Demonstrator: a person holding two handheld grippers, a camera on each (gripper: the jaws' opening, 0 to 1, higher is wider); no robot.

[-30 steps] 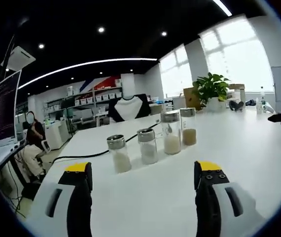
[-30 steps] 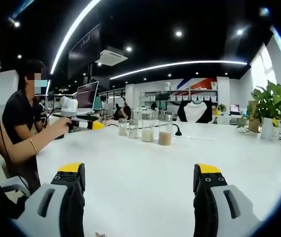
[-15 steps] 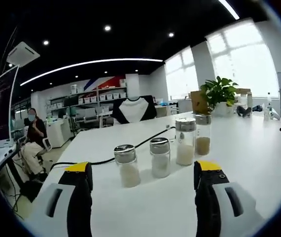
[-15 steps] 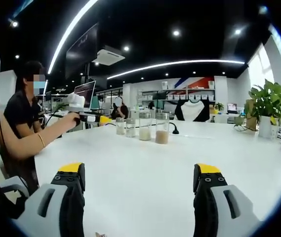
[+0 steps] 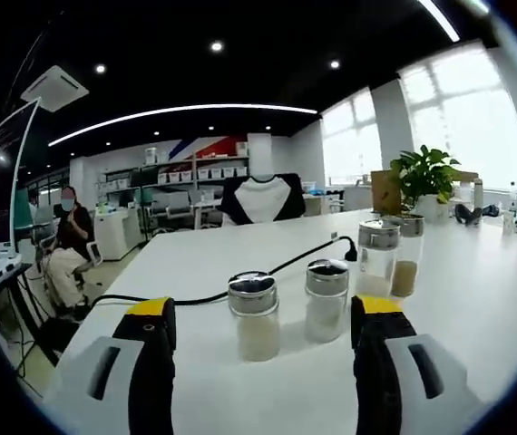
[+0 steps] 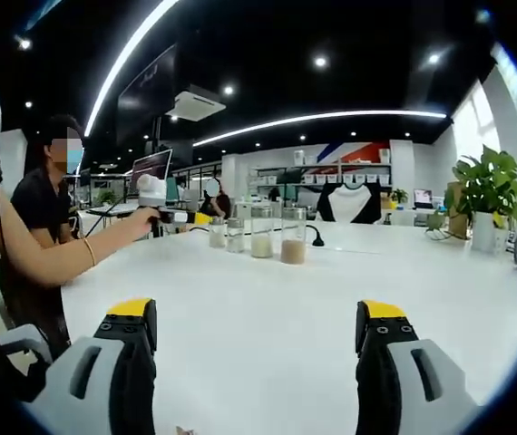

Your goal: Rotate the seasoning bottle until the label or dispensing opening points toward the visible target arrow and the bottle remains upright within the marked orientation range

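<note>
On the white bench (image 5: 195, 263), four upright glass seasoning bottles with metal caps (image 5: 253, 316) stand in a row at 12 o'clock just ahead of the left gripper (image 5: 263, 317), whose fingers are spread and empty, as are the right gripper (image 6: 257, 322)'s.

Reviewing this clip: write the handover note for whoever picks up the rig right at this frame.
Left tongs: open, empty, lined up in front of the four seasoning bottles, close but not touching.
Right tongs: open, empty, well back over bare white table; bottles far off.
Bottles: all upright in a row, two short, two tall, a black cable behind them.
Done: nothing gripped or turned.
Left: no target arrow is visible; find it, grip a bottle, rotate it, keep it upright.
</note>
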